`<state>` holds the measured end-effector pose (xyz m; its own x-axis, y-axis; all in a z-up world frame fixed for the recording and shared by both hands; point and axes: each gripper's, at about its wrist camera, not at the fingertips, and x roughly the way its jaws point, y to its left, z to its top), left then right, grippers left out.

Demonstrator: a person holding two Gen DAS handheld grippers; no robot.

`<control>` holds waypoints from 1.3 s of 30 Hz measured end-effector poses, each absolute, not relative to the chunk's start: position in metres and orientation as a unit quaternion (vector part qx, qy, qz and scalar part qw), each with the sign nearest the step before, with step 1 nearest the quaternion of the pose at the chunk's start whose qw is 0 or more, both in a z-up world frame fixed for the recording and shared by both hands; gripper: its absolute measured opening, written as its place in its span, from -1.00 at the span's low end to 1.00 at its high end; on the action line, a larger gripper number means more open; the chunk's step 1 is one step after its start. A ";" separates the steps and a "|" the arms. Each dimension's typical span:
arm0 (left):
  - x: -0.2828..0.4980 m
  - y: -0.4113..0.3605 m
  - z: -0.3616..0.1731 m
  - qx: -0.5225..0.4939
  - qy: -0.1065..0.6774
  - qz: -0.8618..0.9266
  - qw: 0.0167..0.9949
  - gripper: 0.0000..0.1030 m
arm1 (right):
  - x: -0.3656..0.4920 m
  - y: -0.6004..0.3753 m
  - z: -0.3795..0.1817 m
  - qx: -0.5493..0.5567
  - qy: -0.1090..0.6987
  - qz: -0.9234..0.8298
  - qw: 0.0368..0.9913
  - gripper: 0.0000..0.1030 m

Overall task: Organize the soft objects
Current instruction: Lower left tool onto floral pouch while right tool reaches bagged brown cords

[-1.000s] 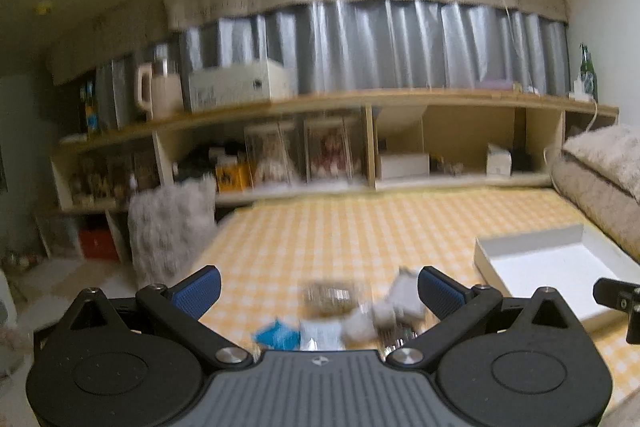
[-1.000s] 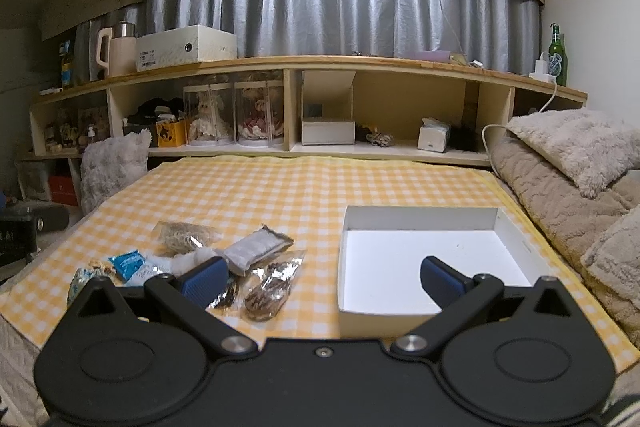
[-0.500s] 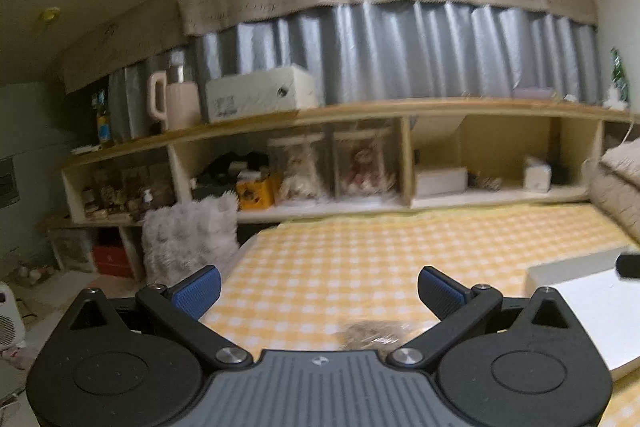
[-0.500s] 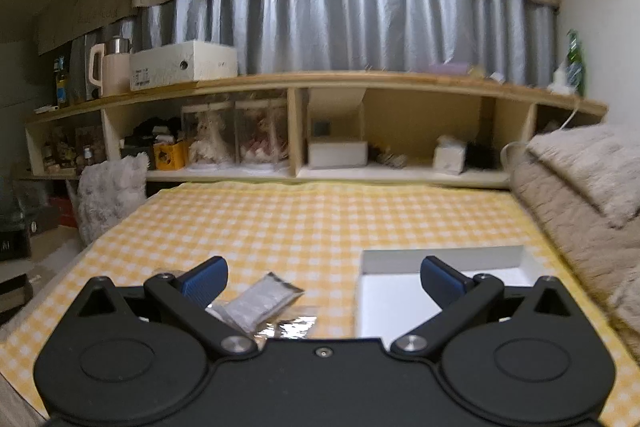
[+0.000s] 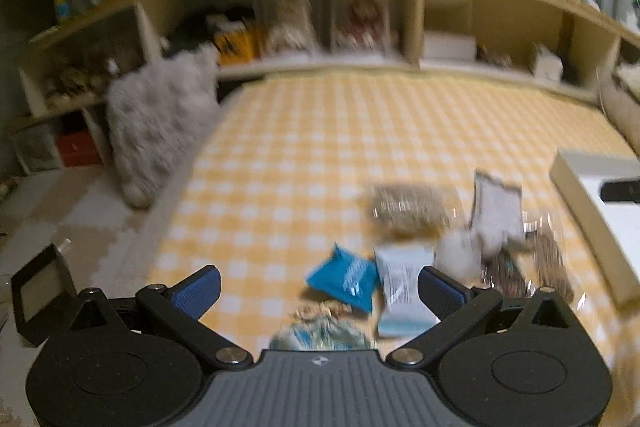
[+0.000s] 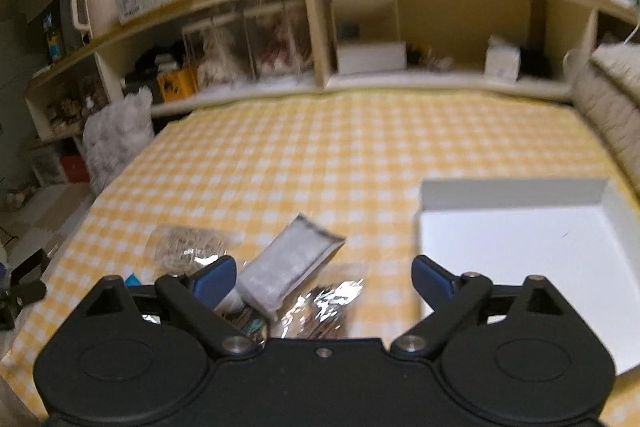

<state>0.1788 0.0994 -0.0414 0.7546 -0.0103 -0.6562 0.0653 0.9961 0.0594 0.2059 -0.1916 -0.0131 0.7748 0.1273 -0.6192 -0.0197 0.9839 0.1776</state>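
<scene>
Several soft snack packets lie in a heap on the yellow checked cloth. In the left wrist view a blue packet (image 5: 344,281) and a pale blue-white packet (image 5: 402,291) lie just beyond my left gripper (image 5: 320,287), which stands open above them with nothing held. A grey-white packet (image 6: 290,267) and a shiny foil packet (image 6: 328,307) lie between the fingers of my right gripper (image 6: 324,277), whose jaws are closing but stand wide and clear of both. A clear bag of brownish bits (image 6: 188,247) lies to the left. The white open box (image 6: 524,255) sits at the right.
A fluffy grey cushion (image 5: 160,123) leans at the bed's left edge. Wooden shelves (image 6: 360,27) with boxes and jars run along the back. Beige pillows (image 6: 608,99) lie at the right. A small black box (image 5: 40,291) stands on the floor at the left.
Both grippers have tipped downward and moved in over the heap of packets, which now fills the lower part of both views. The right gripper's jaws have narrowed slightly.
</scene>
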 end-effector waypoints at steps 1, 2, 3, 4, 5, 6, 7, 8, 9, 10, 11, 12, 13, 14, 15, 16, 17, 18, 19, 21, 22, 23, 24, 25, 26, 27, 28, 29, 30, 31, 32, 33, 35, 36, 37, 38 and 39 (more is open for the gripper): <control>0.181 0.099 -0.048 0.043 0.361 -0.027 0.931 1.00 | 0.210 -0.190 -0.020 0.087 0.343 0.044 0.934 0.80; 0.183 0.097 -0.055 0.046 0.375 -0.032 0.925 1.00 | 0.214 -0.188 -0.026 0.094 0.352 0.049 0.930 0.77; 0.187 0.096 -0.060 0.047 0.388 -0.036 0.920 1.00 | 0.217 -0.186 -0.032 0.101 0.362 0.055 0.925 0.73; 0.190 0.096 -0.066 0.047 0.402 -0.041 0.914 1.00 | 0.220 -0.185 -0.040 0.109 0.373 0.062 0.919 0.70; 0.195 0.095 -0.072 0.046 0.418 -0.044 0.906 1.00 | 0.224 -0.184 -0.047 0.117 0.385 0.065 0.913 0.67; 0.197 0.095 -0.077 0.045 0.428 -0.045 0.901 1.00 | 0.227 -0.182 -0.054 0.122 0.397 0.067 0.907 0.63; 0.200 0.096 -0.081 0.045 0.439 -0.046 0.896 1.00 | 0.228 -0.181 -0.061 0.123 0.406 0.066 0.903 0.62; 0.202 0.097 -0.084 0.044 0.446 -0.045 0.893 1.00 | 0.229 -0.178 -0.068 0.122 0.414 0.065 0.900 0.62; 0.203 0.098 -0.086 0.042 0.452 -0.044 0.890 1.00 | 0.230 -0.176 -0.074 0.120 0.420 0.064 0.897 0.61; 0.205 0.100 -0.089 0.040 0.459 -0.043 0.887 1.00 | 0.231 -0.174 -0.079 0.120 0.427 0.064 0.894 0.60; 0.206 0.102 -0.091 0.037 0.466 -0.044 0.883 1.00 | 0.233 -0.172 -0.082 0.122 0.433 0.065 0.891 0.59; 0.208 0.104 -0.093 0.034 0.472 -0.044 0.880 1.00 | 0.234 -0.171 -0.086 0.126 0.439 0.067 0.887 0.58; 0.210 0.107 -0.095 0.028 0.478 -0.044 0.877 1.00 | 0.235 -0.169 -0.090 0.131 0.446 0.068 0.883 0.56; 0.211 0.109 -0.096 0.022 0.482 -0.043 0.875 1.00 | 0.237 -0.169 -0.094 0.135 0.451 0.068 0.880 0.55; 0.212 0.111 -0.097 0.017 0.485 -0.043 0.873 1.00 | 0.238 -0.168 -0.098 0.139 0.456 0.064 0.877 0.51; 0.212 0.114 -0.098 0.010 0.488 -0.043 0.872 0.99 | 0.238 -0.170 -0.100 0.142 0.458 0.058 0.876 0.48; 0.213 0.115 -0.099 0.006 0.491 -0.044 0.870 0.97 | 0.240 -0.170 -0.102 0.143 0.459 0.053 0.875 0.48; 0.214 0.115 -0.100 0.004 0.494 -0.044 0.868 0.96 | 0.241 -0.171 -0.104 0.142 0.458 0.046 0.876 0.48; 0.215 0.115 -0.101 0.005 0.498 -0.045 0.866 0.92 | 0.242 -0.171 -0.105 0.143 0.457 0.041 0.877 0.47; 0.217 0.111 -0.104 0.009 0.505 -0.050 0.862 0.85 | 0.247 -0.174 -0.109 0.152 0.459 0.034 0.875 0.46; 0.217 0.110 -0.106 0.012 0.509 -0.052 0.859 0.83 | 0.248 -0.175 -0.111 0.154 0.461 0.031 0.873 0.44; 0.217 0.108 -0.107 0.018 0.511 -0.053 0.858 0.81 | 0.250 -0.175 -0.114 0.152 0.463 0.025 0.873 0.42; 0.217 0.106 -0.108 0.025 0.512 -0.054 0.857 0.79 | 0.251 -0.175 -0.116 0.147 0.465 0.021 0.873 0.37; 0.217 0.105 -0.109 0.031 0.513 -0.054 0.856 0.75 | 0.251 -0.175 -0.118 0.142 0.465 0.018 0.874 0.35; 0.217 0.104 -0.110 0.034 0.513 -0.056 0.856 0.70 | 0.251 -0.175 -0.120 0.136 0.463 0.019 0.875 0.35; 0.218 0.104 -0.111 0.035 0.513 -0.057 0.856 0.68 | 0.251 -0.175 -0.120 0.129 0.461 0.020 0.878 0.34; 0.218 0.104 -0.111 0.034 0.514 -0.058 0.855 0.62 | 0.251 -0.174 -0.119 0.125 0.461 0.021 0.878 0.34; 0.218 0.104 -0.111 0.035 0.514 -0.058 0.855 0.55 | 0.251 -0.174 -0.119 0.123 0.462 0.021 0.878 0.32; 0.218 0.104 -0.110 0.037 0.513 -0.058 0.855 0.52 | 0.250 -0.175 -0.119 0.121 0.461 0.021 0.879 0.29; 0.218 0.104 -0.110 0.040 0.513 -0.058 0.856 0.47 | 0.250 -0.175 -0.119 0.120 0.461 0.022 0.879 0.26; 0.218 0.104 -0.110 0.042 0.512 -0.057 0.856 0.42 | 0.249 -0.176 -0.119 0.119 0.460 0.023 0.880 0.23; 0.218 0.104 -0.110 0.045 0.512 -0.056 0.856 0.39 | 0.249 -0.176 -0.118 0.117 0.458 0.022 0.881 0.13; 0.217 0.105 -0.109 0.045 0.512 -0.053 0.856 0.28 | 0.248 -0.178 -0.118 0.115 0.456 0.028 0.882 0.02; 0.217 0.106 -0.108 0.043 0.511 -0.053 0.857 0.26 | 0.247 -0.178 -0.118 0.112 0.456 0.029 0.883 -0.07; 0.216 0.107 -0.108 0.042 0.511 -0.053 0.857 0.23 | 0.246 -0.177 -0.118 0.110 0.455 0.030 0.883 -0.11; 0.216 0.107 -0.107 0.042 0.510 -0.053 0.858 0.19 | 0.245 -0.177 -0.117 0.107 0.454 0.032 0.884 -0.13; 0.216 0.108 -0.107 0.043 0.508 -0.052 0.859 0.17 | 0.244 -0.176 -0.117 0.104 0.454 0.035 0.884 -0.17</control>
